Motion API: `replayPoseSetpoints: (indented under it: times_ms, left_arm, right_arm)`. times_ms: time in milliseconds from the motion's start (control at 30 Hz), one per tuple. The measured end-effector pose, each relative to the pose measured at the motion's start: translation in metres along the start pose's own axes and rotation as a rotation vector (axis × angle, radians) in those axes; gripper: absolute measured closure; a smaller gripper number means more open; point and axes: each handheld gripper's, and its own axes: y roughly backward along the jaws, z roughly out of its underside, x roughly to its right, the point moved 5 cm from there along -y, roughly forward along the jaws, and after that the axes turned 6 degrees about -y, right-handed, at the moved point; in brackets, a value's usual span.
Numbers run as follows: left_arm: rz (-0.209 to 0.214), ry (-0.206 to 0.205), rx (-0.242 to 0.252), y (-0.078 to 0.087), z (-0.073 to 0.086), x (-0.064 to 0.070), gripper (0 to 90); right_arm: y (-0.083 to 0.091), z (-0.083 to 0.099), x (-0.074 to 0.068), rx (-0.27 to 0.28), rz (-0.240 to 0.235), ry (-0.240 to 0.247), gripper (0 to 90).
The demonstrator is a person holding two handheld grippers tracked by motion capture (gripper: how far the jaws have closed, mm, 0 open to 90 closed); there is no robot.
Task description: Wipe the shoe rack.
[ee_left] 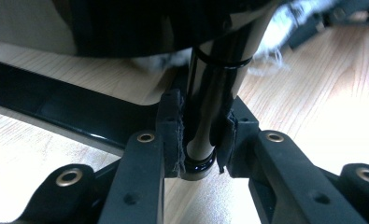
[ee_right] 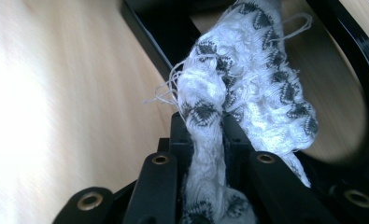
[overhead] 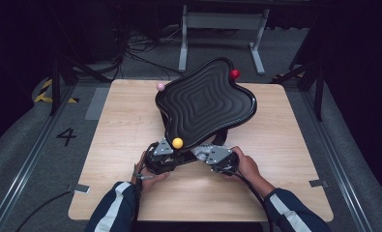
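Between the left claw (ee_left: 198, 140) pads: one glossy black post (ee_left: 210, 93), the stem of a wavy black tray (overhead: 205, 99), clamped low down just above its foot. Tray top sits overhead of this claw, tilted; the stand's black base bar (ee_left: 56, 109) runs off to the claw's left on the wooden table (overhead: 116, 145).

Between the right claw (ee_right: 205, 140) jaws: one white knitted cloth with dark zigzags (ee_right: 247, 84), pinched at a bunched fold, the rest spilling up and ahead of the claw, loose threads trailing. Cloth lies touching the black stand frame, underneath the tray.

Tray rim carries three balls: yellow (overhead: 177, 143) nearest both claws, pink (overhead: 160, 86) and red (overhead: 234, 74) on the far edge.

Step judged in hand: steadying the stand by its post while cloth is worked about the base. Next move calls for keeping the post grip firm, drawing cloth without snagging threads
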Motion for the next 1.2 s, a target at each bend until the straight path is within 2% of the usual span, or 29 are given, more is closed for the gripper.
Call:
replayPoseSetpoints:
  times_ms: [67, 233, 300, 333, 500, 633, 667, 700, 833, 1000, 1200]
  left_arm:
    - [-0.003, -0.006, -0.001, -0.001, -0.001, 0.001, 72.2]
    - [-0.001, -0.004, 0.000, -0.001, -0.001, 0.000, 72.1]
    - [0.001, -0.007, 0.001, -0.001, -0.001, 0.000, 71.2]
    - [0.000, 0.002, -0.001, -0.001, -0.001, 0.001, 70.5]
    - [0.004, -0.026, -0.009, -0.001, 0.000, 0.002, 66.4]
    - [-0.002, -0.036, -0.010, 0.002, 0.001, 0.002, 60.9]
    - [-0.009, -0.028, -0.014, 0.003, 0.002, 0.002, 60.4]
    - [-0.018, -0.040, -0.021, 0.005, 0.003, 0.001, 59.6]
    - [-0.025, -0.029, -0.014, 0.009, 0.007, -0.001, 64.7]
    - [-0.009, -0.038, -0.015, 0.009, 0.006, -0.001, 73.5]
    - [0.003, -0.021, -0.006, 0.008, 0.005, 0.000, 73.3]
  right_arm:
    - [-0.005, -0.006, -0.010, 0.017, -0.009, 0.009, 79.5]
    - [-0.012, -0.019, -0.023, 0.039, -0.012, 0.023, 79.5]
    - [-0.014, -0.022, -0.027, 0.042, -0.027, 0.019, 79.5]
    - [-0.015, -0.022, -0.029, 0.041, -0.027, 0.028, 79.5]
    - [-0.011, -0.014, -0.020, 0.032, -0.031, 0.010, 79.9]
    - [-0.005, -0.004, -0.005, 0.005, -0.002, -0.032, 79.9]
    - [-0.004, -0.003, -0.002, 0.003, 0.007, -0.032, 79.8]
    - [-0.003, 0.000, 0.002, -0.001, 0.010, -0.047, 79.8]
    - [0.001, 0.008, 0.012, -0.010, 0.015, -0.083, 79.7]
    - [0.000, 0.007, 0.010, -0.019, 0.023, -0.067, 78.4]
    - [-0.004, -0.001, 0.000, -0.012, -0.002, -0.050, 78.9]
